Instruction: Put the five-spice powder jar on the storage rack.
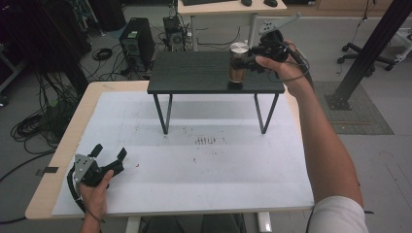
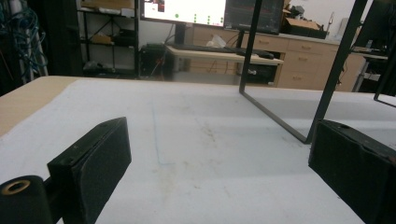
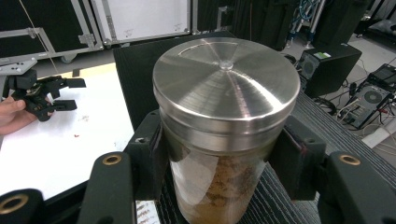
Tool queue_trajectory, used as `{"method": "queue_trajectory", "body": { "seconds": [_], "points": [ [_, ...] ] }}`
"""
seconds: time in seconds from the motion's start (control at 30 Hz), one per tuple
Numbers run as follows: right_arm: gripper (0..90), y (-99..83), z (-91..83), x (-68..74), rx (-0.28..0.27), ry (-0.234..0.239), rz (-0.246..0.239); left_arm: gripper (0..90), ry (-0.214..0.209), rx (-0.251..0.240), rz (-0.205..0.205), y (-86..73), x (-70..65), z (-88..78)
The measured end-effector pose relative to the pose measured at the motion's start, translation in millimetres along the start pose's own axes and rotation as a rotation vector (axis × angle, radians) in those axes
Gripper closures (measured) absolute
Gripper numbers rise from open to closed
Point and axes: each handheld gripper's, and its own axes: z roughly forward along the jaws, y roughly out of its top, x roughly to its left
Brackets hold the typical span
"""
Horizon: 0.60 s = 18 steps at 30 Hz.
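We record dim, soft-focus frames; glare on the steel lid (image 3: 226, 88); faint shadow mid-frame under the small table (image 1: 214, 73).

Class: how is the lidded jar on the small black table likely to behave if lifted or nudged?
The jar looks like smooth glass, so probably slippery and breakable. It stands tall and narrow, so a nudge may tip it. The brown filling suggests some weight. The right gripper clamps its sides.

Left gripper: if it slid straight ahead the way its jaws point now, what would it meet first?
Probably the near leg frame of the small black table. The open left gripper has bare white mat ahead, though depth is unclear.
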Motion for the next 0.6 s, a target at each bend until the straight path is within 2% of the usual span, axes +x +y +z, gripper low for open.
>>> {"method": "queue_trajectory", "body": {
  "seconds": [0.6],
  "points": [
    [43.4, -11.5, 8.4, -3.0, 0.001, 0.006, 0.009, 6.1, 0.001, -0.001, -0.001, 0.0, 0.0, -0.1]
  ]
}}
